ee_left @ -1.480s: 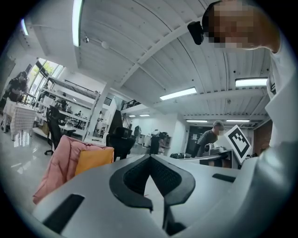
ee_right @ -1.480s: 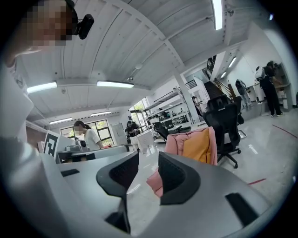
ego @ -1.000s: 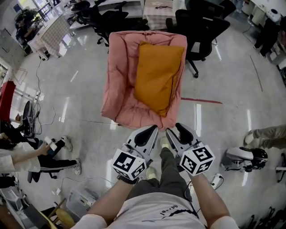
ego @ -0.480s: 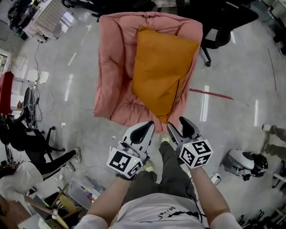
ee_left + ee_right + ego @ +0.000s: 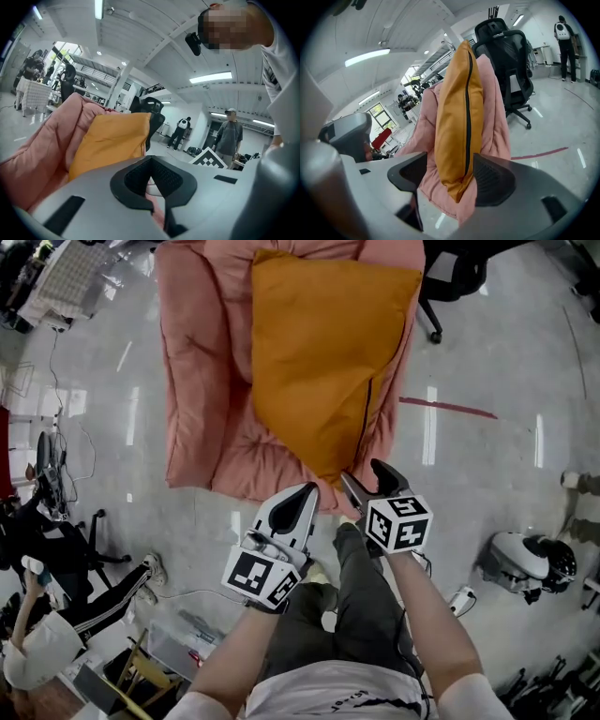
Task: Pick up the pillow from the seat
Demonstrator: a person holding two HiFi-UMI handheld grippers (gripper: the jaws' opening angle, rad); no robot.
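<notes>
Pillow, orange w/ a dark zip down its right edge, lies propped on the pink padded seat, its near corner reaching the seat's front edge. Both forearms reach fwd from the body, grippers side by side just short of that edge. Right gripper angles down at the pillow's near corner. Its jaws have just been opening and stand wide. The corner shows betw. them in the right gripper view, pads not pressing it; can't tell if it's inside the gap or just ahead. Left gripper sits nearer level, just left of the right one, aimed at the seat's front padding beside the corner. Its jaws are together at the tips, nothing pinched. Black office chair stands behind the seat's right side.
</notes>
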